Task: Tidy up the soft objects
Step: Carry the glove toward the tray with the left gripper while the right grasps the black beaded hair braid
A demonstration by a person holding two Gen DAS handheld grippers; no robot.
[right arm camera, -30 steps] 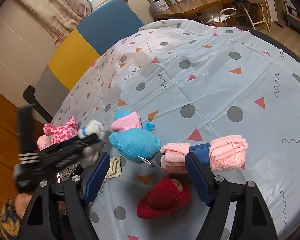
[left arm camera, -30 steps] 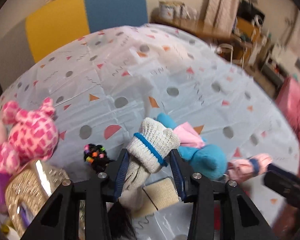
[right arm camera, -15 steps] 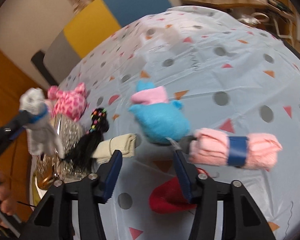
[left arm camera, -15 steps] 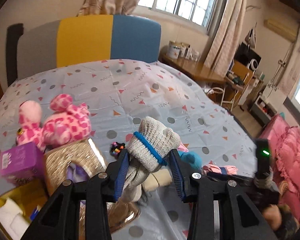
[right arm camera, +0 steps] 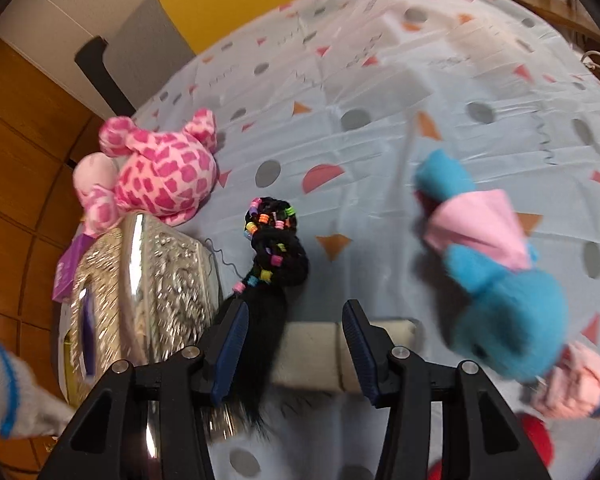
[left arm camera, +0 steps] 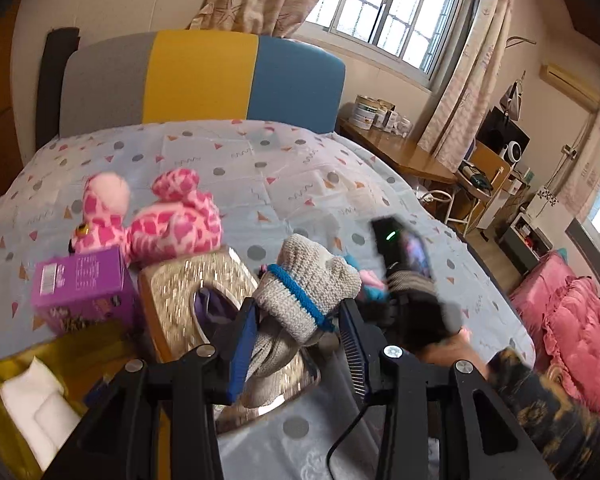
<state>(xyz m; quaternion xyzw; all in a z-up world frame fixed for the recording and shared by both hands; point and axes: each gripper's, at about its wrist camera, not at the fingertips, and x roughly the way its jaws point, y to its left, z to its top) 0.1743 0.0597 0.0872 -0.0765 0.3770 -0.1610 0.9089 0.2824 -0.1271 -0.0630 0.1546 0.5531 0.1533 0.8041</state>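
Observation:
My left gripper (left arm camera: 298, 312) is shut on a rolled grey knitted sock bundle (left arm camera: 312, 280) with a blue band, held up over a silver glitter box (left arm camera: 180, 280). My right gripper (right arm camera: 294, 316) hovers with its jaws half apart over a black hairpiece (right arm camera: 274, 240) with coloured beads and a beige fabric roll (right arm camera: 312, 344). The hairpiece's tail and the roll lie between the fingers, but the pads press on neither. The sock bundle (right arm camera: 4, 392) shows at the lower left of the right wrist view. A blue plush (right arm camera: 500, 280) with a pink part lies to the right.
A pink spotted plush (left arm camera: 172, 224) and a purple box (left arm camera: 80, 284) sit behind the silver box (right arm camera: 160, 272). A gold box (left arm camera: 4, 364) holds white pads. A pink towel roll (right arm camera: 576, 388) and a red hat (right arm camera: 536, 436) lie at the right. The patterned cloth (right arm camera: 380, 80) stretches beyond.
My left gripper rose and swung left with the sock bundle to above the silver box. My right gripper narrowed and moved left from the pink towel roll to over the hairpiece and beige roll.

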